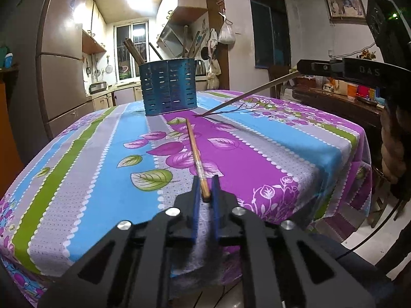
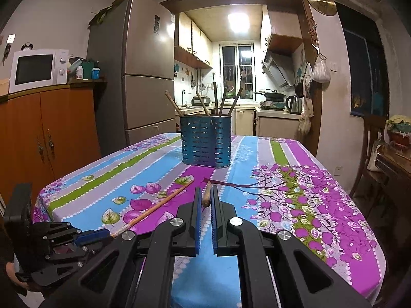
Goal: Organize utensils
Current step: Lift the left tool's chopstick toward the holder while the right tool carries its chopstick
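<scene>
A blue perforated utensil holder (image 1: 168,87) (image 2: 205,141) stands at the far middle of the table, with several sticks (image 2: 218,100) upright in it. My left gripper (image 1: 206,179) (image 2: 108,233) is shut on the near end of a wooden chopstick (image 1: 194,143) (image 2: 159,202). That chopstick lies low over the cloth and points toward the holder. My right gripper (image 2: 206,192) (image 1: 300,68) is shut on the end of a second chopstick (image 1: 244,95) (image 2: 207,195). It slants down, and its tip rests on the cloth in front of the holder.
A flowered tablecloth (image 1: 102,179) (image 2: 257,154) covers the table and drops off at the near and right edges. A fridge (image 2: 143,71) and a cabinet with a microwave (image 2: 36,69) stand to the left. Dark wooden furniture (image 1: 341,102) lies right of the table.
</scene>
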The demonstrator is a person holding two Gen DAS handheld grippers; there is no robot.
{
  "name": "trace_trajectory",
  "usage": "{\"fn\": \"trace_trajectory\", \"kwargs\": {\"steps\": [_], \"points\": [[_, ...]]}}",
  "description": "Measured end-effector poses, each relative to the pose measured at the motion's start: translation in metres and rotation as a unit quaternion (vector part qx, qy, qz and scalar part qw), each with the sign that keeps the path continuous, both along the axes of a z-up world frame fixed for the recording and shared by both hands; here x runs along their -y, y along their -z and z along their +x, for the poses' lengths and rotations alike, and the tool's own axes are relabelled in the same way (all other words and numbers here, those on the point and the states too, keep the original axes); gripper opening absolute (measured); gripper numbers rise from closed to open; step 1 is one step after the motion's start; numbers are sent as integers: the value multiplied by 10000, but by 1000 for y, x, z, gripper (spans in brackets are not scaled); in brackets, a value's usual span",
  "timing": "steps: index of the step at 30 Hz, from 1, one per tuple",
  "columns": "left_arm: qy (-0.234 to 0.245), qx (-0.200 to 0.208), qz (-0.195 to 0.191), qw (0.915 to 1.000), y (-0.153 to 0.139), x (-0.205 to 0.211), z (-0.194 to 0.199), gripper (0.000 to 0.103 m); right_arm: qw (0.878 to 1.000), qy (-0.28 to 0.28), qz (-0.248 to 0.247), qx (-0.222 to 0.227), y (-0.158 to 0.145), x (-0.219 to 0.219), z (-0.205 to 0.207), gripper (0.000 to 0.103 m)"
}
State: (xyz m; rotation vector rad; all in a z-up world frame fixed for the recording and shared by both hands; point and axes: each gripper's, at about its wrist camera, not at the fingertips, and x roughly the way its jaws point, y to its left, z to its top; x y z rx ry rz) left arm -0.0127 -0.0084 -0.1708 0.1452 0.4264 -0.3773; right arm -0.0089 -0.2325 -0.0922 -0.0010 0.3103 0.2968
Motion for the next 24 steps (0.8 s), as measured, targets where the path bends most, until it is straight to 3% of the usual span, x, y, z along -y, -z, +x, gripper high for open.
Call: {"fn": "trace_trajectory", "kwargs": {"steps": [6, 19, 24], "points": [[-9, 76, -63, 10000, -11, -3, 0, 6, 9999, 23, 12, 100, -4, 2, -2, 8], [-9, 1252, -71, 9921, -96, 2, 14, 5, 9984, -161, -143, 532, -38, -3, 1, 8], [40, 1502, -79, 9886, -116, 13, 31, 5, 9975, -218, -164, 656, -55, 0, 12, 8]]}}
